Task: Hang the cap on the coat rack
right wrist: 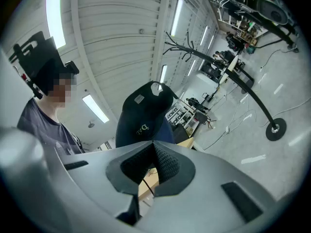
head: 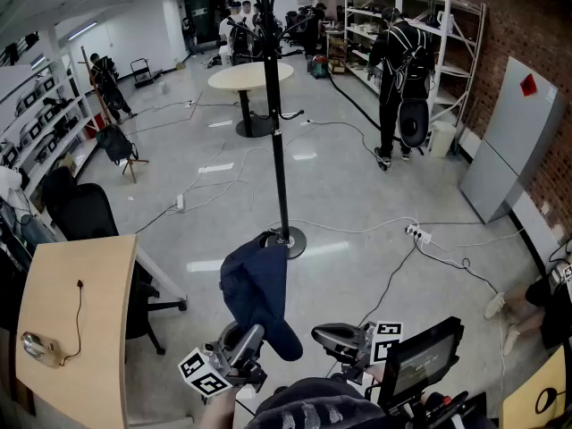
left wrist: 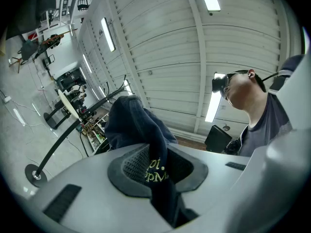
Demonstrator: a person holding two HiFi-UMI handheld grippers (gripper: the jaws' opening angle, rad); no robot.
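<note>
Left fingers (left wrist: pixel 130 165) are clamped on a fold of the dark blue cap (left wrist: pixel 131 123). Yellow stitched lettering shows right at the pinch, and the rest of the cap bulges up past the tips. Right fingers (right wrist: pixel 167 163) are together at the tips with nothing between them; the cap's underside, with a small label, is just beyond them.

In the head view the left gripper (head: pixel 253 333) holds the cap up low in the frame. The cap hangs in the air in front of the coat rack (head: pixel 276 132), overlapping its round base in the picture. It is not on any hook. The right gripper (head: pixel 322 334) is just beside the cap's lower edge; contact is unclear.

The rack's black pole stands on a grey floor (head: pixel 357 177) crossed by cables. A wooden desk (head: pixel 67 302) sits at the left, a round table (head: pixel 250 76) behind the rack, and a person in black (head: pixel 398 70) by metal shelves (head: pixel 451 25).
</note>
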